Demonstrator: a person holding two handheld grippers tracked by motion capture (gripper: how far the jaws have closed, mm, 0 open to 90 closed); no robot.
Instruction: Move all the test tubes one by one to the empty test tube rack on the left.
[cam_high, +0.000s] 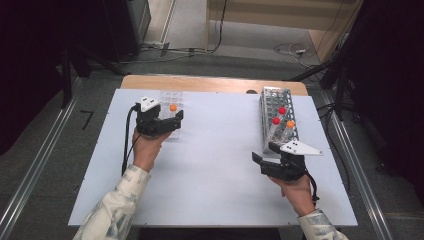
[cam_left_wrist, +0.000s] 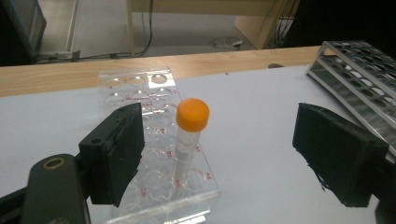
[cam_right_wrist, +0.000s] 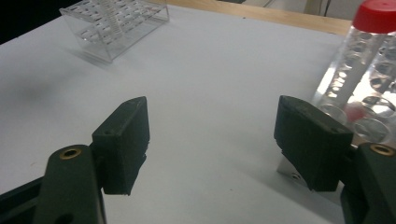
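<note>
Orange-cap tube (cam_left_wrist: 189, 140) upright in clear rack (cam_left_wrist: 154, 140).
L gripper (cam_left_wrist: 219, 154) spread, not touching tube; R gripper (cam_right_wrist: 215, 140) spread, metal rack (cam_high: 277, 120) at 12.

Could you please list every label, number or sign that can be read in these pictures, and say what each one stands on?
"A6": red, on the clear rack, right edge near the front, beside the orange-capped tube; the reading is uncertain.
"B6" or "B5": red, on the same rack, just right of the tube; blurred.
Other red well marks on that rack: too small and blurred to read.
Metal rack and its capped tubes: no legible text.
</note>
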